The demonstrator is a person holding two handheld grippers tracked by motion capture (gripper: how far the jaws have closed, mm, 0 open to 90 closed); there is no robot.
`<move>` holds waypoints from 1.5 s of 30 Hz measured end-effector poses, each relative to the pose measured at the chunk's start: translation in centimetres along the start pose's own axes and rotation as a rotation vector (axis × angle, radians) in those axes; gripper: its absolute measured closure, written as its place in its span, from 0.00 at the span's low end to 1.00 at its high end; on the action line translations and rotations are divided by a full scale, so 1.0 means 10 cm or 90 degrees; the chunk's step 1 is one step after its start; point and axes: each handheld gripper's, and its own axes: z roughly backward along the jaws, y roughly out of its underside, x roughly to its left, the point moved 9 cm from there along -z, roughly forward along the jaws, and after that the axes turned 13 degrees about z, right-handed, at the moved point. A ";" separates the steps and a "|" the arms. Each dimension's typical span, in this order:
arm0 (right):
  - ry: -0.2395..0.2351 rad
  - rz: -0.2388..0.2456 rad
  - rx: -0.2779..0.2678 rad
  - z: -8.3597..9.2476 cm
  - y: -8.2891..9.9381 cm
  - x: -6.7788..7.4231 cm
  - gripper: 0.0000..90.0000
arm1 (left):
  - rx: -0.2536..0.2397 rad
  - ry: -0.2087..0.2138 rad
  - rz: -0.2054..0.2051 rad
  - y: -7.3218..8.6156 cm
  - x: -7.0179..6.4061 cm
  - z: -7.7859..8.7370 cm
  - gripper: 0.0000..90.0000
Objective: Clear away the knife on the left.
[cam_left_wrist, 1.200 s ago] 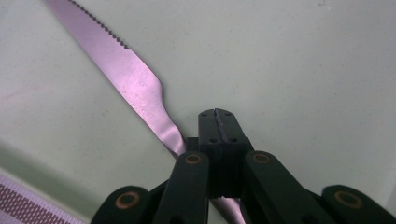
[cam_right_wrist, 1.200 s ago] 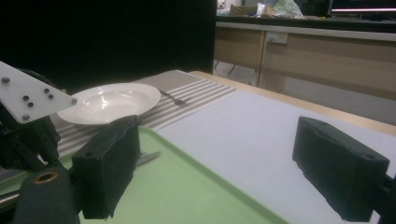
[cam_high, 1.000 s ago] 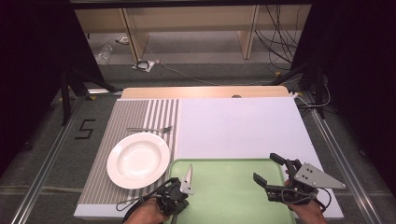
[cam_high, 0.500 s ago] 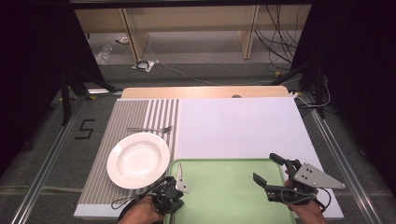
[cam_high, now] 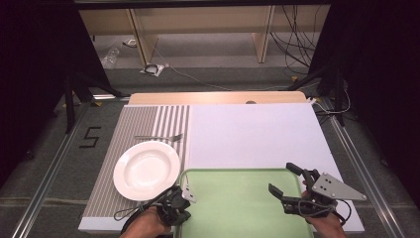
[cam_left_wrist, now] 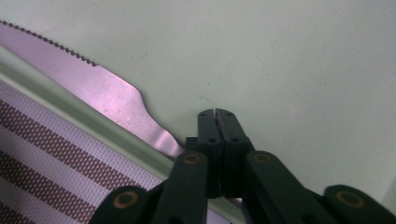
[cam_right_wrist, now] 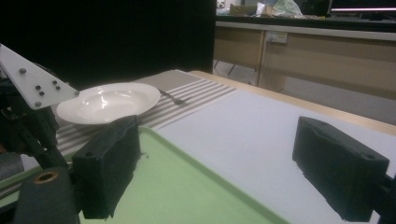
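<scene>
A table knife (cam_left_wrist: 107, 93) lies flat along the left rim of a green tray (cam_high: 237, 208), its serrated blade (cam_high: 189, 192) pointing away from me. Its handle vanishes under the jaws of my left gripper (cam_left_wrist: 217, 112), whose tips stand together; they have just been opening a trifle, and the grip still looks closed on the handle. In the high view the left gripper (cam_high: 181, 201) sits at the tray's near left corner. My right gripper (cam_high: 281, 177) hovers open over the tray's right part, nothing between its jaws (cam_right_wrist: 215, 172).
A white deep plate (cam_high: 147, 170) rests on the striped mat (cam_high: 148, 119) left of the tray, with a fork (cam_high: 158, 137) beyond it. A plain white mat (cam_high: 252, 134) covers the table's far right. A wooden strip edges the table's back.
My left gripper has tipped the knife down from upright into the tray's left edge. The right gripper has stayed put.
</scene>
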 end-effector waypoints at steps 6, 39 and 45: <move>0.000 -0.001 -0.002 0.00 0.00 0.00 0.18 | -0.026 0.008 0.006 -0.05 -0.01 0.04 0.75; 0.000 -0.006 -0.004 0.00 0.01 -0.02 0.18 | -0.224 -0.056 0.120 -0.44 0.46 0.59 0.22; 0.003 -0.009 -0.005 0.01 0.02 -0.04 0.18 | -0.243 -0.070 0.135 -0.46 0.61 0.70 0.21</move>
